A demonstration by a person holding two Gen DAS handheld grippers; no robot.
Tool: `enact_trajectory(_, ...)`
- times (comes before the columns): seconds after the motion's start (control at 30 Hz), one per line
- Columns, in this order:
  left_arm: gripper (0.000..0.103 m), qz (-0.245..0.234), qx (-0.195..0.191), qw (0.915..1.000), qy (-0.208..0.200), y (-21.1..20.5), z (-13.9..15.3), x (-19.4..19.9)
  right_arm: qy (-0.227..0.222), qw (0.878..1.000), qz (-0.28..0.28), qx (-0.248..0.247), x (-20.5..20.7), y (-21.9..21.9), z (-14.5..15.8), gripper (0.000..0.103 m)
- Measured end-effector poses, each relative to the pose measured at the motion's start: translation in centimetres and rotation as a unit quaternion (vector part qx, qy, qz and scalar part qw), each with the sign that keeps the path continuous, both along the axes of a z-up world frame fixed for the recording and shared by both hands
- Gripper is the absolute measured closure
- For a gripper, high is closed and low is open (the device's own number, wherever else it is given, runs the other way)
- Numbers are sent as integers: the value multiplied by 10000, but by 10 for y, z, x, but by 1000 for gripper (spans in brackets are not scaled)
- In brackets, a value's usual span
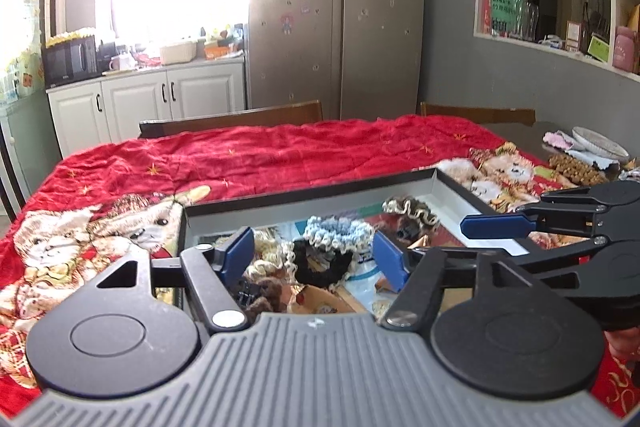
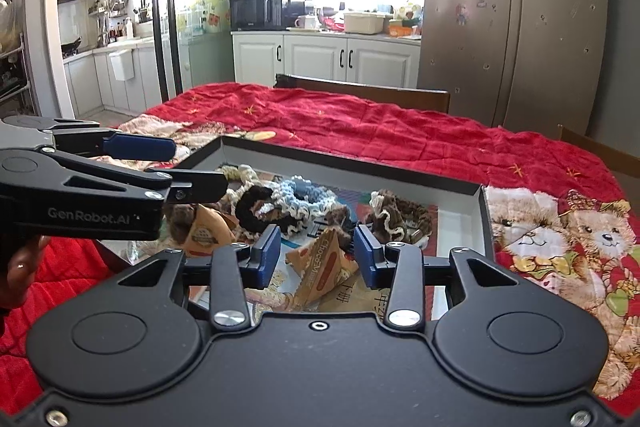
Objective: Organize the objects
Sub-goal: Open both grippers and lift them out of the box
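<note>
You are holding both tongs released over the shallow tray [image 2: 352, 163] on the red-covered counter [image 2: 400, 131]; nothing is sitting between either pair of pads.

**Hazards**
- The left tongs [image 1: 316, 251] are hanging directly above the heap of scrunchies [image 1: 320, 247]. If you are lowering with the pads spread wide, you are risking hooking two loops at once, and one may be falling outside the tray on the lift.
- The right tongs [image 2: 316, 251] are framing the triangular snack packet [image 2: 324, 263]. Its slanted card faces are likely to be squirting out of a hard pinch.
- The two tools are working close together; the left one is crossing the right-wrist view at 9 o'clock, so a collision is possible.

**Location**
- The scrunchies are lying at 12 o'clock from the left tongs, below the pads.
- The packet is lying between and beneath the right pads.
</note>
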State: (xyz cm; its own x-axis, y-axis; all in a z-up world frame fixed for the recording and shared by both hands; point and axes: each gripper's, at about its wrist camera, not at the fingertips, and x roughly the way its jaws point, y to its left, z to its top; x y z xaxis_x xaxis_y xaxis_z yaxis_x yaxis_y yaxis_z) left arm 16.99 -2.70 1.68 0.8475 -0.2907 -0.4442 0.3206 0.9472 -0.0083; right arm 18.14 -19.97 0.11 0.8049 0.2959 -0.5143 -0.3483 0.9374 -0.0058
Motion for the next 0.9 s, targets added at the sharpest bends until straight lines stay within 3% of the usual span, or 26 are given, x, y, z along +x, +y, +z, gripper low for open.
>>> enact_trajectory(0.5, 17, 55, -57, 9994, -343, 10, 35, -44, -344, 9992, -65, 177, -51, -15, 42, 53)
enact_trajectory(0.9, 15, -42, -18, 9996, -275, 12, 35, -79, -349, 9989, -201, 227, -91, -28, 50, 46)
